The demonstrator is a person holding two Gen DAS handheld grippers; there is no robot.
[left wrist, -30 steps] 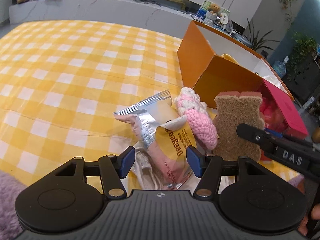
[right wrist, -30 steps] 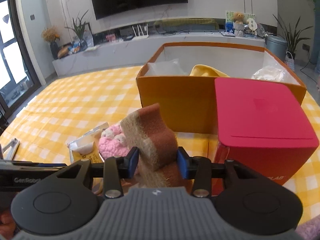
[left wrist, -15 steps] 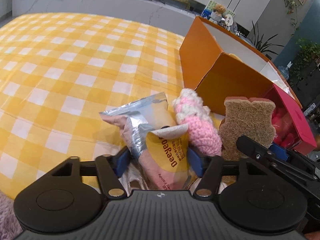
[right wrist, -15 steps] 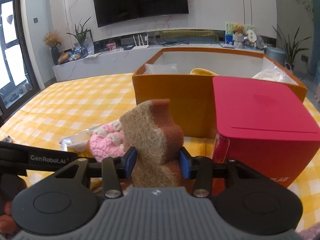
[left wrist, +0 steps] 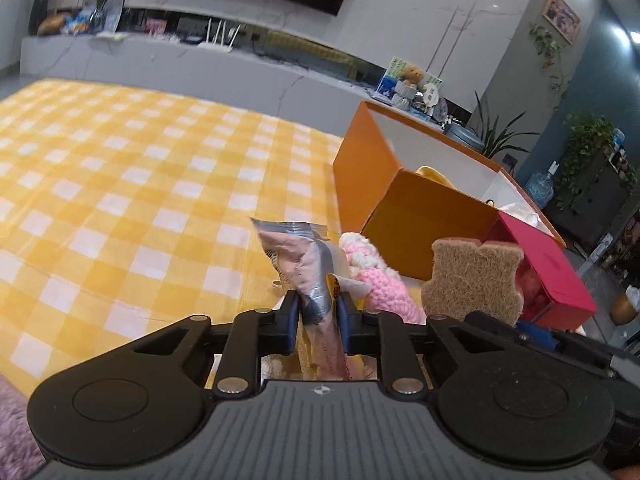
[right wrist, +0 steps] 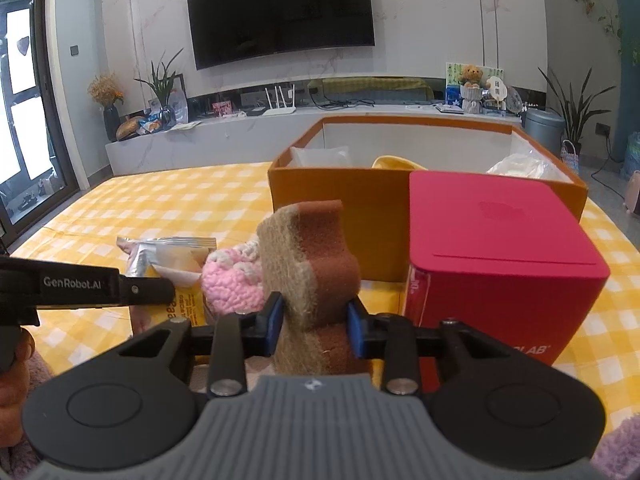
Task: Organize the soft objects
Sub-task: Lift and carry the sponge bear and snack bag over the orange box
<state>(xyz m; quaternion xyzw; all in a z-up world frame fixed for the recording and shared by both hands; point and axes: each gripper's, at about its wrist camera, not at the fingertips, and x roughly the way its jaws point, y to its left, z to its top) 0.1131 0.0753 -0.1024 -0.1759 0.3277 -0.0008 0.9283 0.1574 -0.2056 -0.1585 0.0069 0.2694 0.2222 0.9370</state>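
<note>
My left gripper [left wrist: 318,316] is shut on a silver, pink and yellow snack packet [left wrist: 304,264], pinching it upright above the checked cloth. My right gripper [right wrist: 316,318] is shut on a brown bear-shaped sponge [right wrist: 310,256], held upright; the sponge also shows in the left wrist view [left wrist: 474,280]. A pink and white crocheted toy [left wrist: 384,288] lies on the cloth between the packet and the sponge, and shows in the right wrist view [right wrist: 232,280]. The packet [right wrist: 172,260] and the left gripper's arm [right wrist: 80,288] show left of the sponge there.
An open orange box [right wrist: 384,200] stands behind, holding a white bag, a yellow item and crumpled white plastic. A red box [right wrist: 500,256] stands against its front right. The yellow checked cloth [left wrist: 120,184] stretches left. Purple fluffy fabric [left wrist: 12,416] lies at the near corners.
My left gripper has closed from open onto the snack packet and lifted it, squeezing it narrow. My right gripper has kept hold of the sponge and raised it slightly.
</note>
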